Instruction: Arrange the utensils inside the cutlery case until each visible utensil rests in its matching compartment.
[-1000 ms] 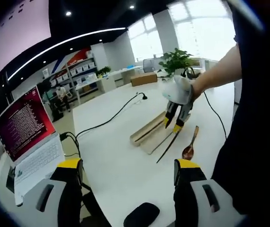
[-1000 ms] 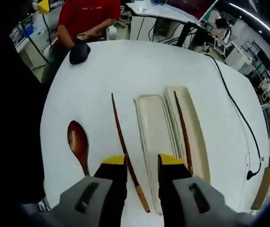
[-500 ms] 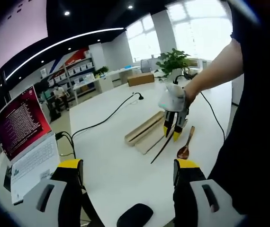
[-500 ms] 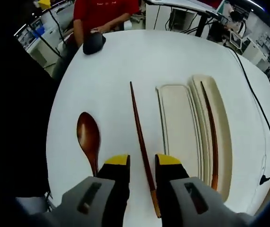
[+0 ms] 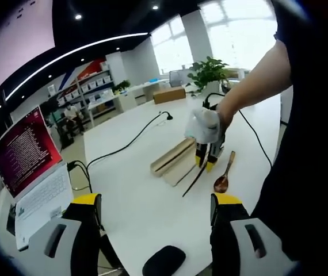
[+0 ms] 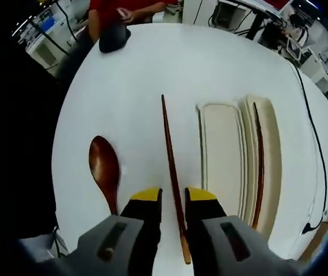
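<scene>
In the right gripper view a pale cutlery case (image 6: 221, 150) lies on the white table, with one dark chopstick (image 6: 259, 164) in its narrow right compartment. A second chopstick (image 6: 171, 158) lies loose to the left of the case, and a brown wooden spoon (image 6: 103, 168) lies further left. My right gripper (image 6: 174, 195) straddles the near end of the loose chopstick, jaws narrowly open with small gaps on both sides. In the left gripper view my left gripper (image 5: 155, 204) hangs wide open and empty, far from the case (image 5: 172, 161), chopstick (image 5: 191, 183) and spoon (image 5: 224, 176). There the right gripper (image 5: 206, 162) is held by a gloved hand.
An open laptop (image 5: 29, 169) and a black mouse (image 5: 164, 261) sit near the left gripper. A black cable (image 5: 126, 145) crosses the table beyond the case. A person in a red shirt (image 6: 132, 7) sits at the table's far end, beside the mouse (image 6: 113, 39).
My right gripper has shifted over the loose chopstick and its jaws have narrowed around the near end. The left gripper has hardly moved.
</scene>
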{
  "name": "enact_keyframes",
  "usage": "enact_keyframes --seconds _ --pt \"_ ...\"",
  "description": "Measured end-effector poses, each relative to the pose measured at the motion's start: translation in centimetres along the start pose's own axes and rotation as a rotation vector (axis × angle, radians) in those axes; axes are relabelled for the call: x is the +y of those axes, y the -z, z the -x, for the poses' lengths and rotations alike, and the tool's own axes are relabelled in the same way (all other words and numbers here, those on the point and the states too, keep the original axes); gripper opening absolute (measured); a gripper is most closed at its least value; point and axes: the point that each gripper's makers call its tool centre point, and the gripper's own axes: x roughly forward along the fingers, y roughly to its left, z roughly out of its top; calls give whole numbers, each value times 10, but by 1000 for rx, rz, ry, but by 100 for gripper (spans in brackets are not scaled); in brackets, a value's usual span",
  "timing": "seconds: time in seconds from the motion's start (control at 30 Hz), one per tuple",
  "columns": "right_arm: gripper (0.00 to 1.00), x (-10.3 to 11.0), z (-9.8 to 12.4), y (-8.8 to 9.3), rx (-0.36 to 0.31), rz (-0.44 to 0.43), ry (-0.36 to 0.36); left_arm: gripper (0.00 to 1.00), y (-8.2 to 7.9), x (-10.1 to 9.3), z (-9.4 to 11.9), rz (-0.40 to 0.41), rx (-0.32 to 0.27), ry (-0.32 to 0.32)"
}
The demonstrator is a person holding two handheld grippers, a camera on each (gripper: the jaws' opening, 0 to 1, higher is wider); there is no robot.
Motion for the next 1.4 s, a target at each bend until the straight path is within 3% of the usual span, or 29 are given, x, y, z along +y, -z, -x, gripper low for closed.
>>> enact_keyframes --seconds 0.13,0.23,0.3,0.5,0.57,0.67,0.83,1.07,1.4 --pt "10 -2 -1 -1 56 -25 -4 80 -4 0 -6 -22 6 5" --pt "10 -2 -1 0 54 -42 -3 80 -16 0 -5 -19 -26 -1" --pt "9 -1 -1 0 37 -6 -7 80 -18 -3 -4 -33 -32 -1" --pt "1 -6 -1 -1 -8 -37 7 80 -8 -10 -3 -26 -14 7" --pt "0 -5 -1 -1 -10 -42 4 80 -3 -1 0 -33 8 -15" --pt "0 -6 0 -1 -13 -68 -4 80 -8 8 7 -12 -10 -37" --pt "0 -7 0 -1 -17 -84 -31 80 0 -1 5 -39 23 -5" --pt "0 -6 0 -2 16 -64 -27 80 -6 -2 -2 -29 10 17" --pt "0 -6 0 0 12 -86 -26 80 3 -3 -4 -13 20 36"
